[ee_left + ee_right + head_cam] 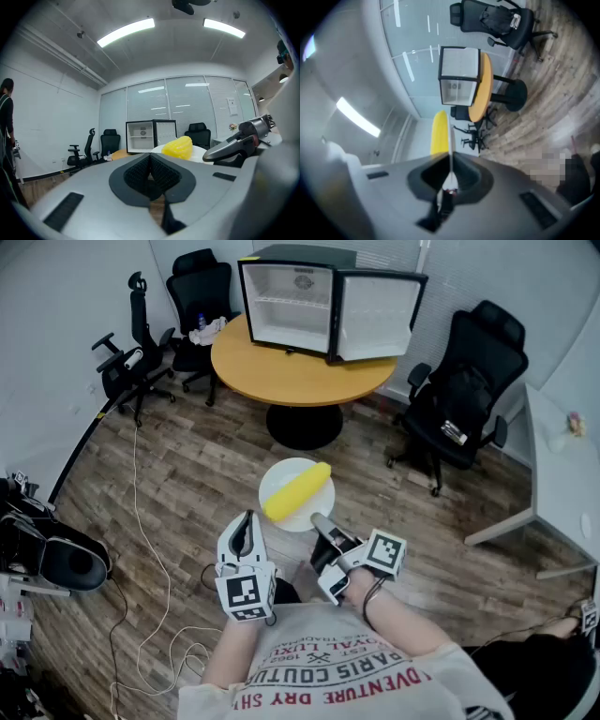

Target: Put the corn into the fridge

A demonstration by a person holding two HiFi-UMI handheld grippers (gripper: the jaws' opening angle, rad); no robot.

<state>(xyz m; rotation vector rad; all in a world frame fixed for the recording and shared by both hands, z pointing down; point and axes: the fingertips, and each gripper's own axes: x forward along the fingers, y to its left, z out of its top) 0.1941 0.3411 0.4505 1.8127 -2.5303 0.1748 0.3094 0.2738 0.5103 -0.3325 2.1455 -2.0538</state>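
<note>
A yellow corn lies on a white plate held in the air over the wooden floor. My right gripper is shut on the plate's near rim. In the right gripper view the plate shows edge-on between the jaws, with the corn on its left side. My left gripper is shut with nothing in it, just left of the plate; its view shows the corn ahead to the right. The small fridge stands on the round wooden table ahead, its door swung wide.
Black office chairs stand at the left, behind the table and at the right. A white desk is at the far right. Cables trail on the floor at the left, beside dark gear.
</note>
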